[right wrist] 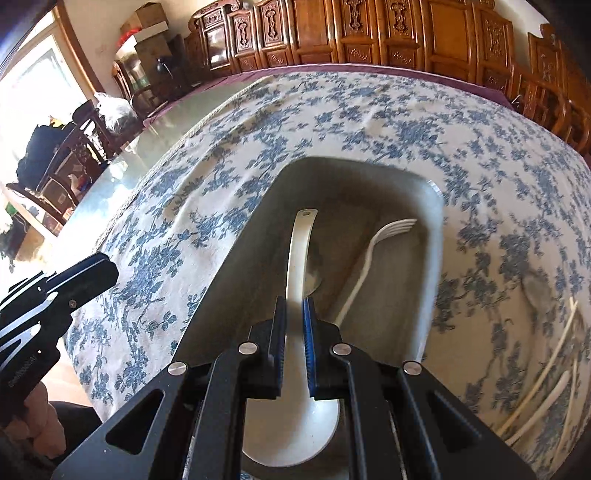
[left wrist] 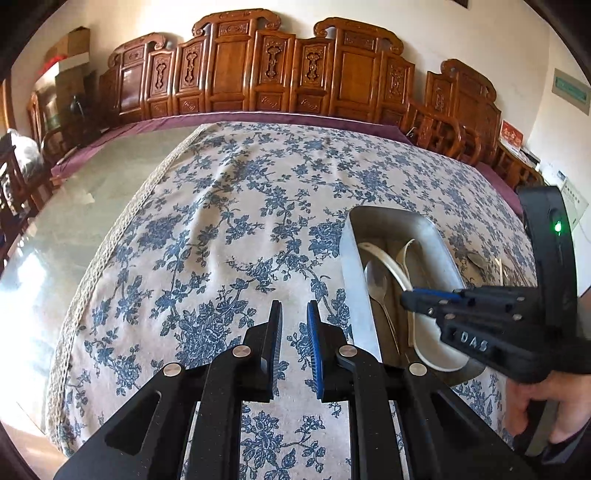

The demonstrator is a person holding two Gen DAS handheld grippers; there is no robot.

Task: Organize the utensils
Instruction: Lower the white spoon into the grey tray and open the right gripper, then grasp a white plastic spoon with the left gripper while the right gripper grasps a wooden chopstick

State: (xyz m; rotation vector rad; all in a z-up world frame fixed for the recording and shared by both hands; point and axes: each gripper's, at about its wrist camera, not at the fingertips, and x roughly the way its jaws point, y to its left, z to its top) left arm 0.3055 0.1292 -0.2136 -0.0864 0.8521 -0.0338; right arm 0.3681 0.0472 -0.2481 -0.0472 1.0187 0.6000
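Right hand-held gripper point(right wrist: 293, 325) narrow, empty, over tray point(right wrist: 236, 258) center frame, prob. after dropping ladle point(right wrist: 295, 258); left hand-held gripper point(left wrist: 294, 332) narrow, empty, parked clear.

Carved wooden panels point(left wrist: 258, 70) stand in a row along the pale wall point(left wrist: 461, 33) behind the table. At the left, a bright window point(right wrist: 29, 85) throws strong light on the glossy tabletop point(left wrist: 74, 221), beside dark wooden chairs point(right wrist: 70, 158) and stacked cardboard boxes point(right wrist: 147, 22).

daylight from left | glare on bare tabletop point(left wrist: 55, 258) | fisheye-bent edges | right-view blur
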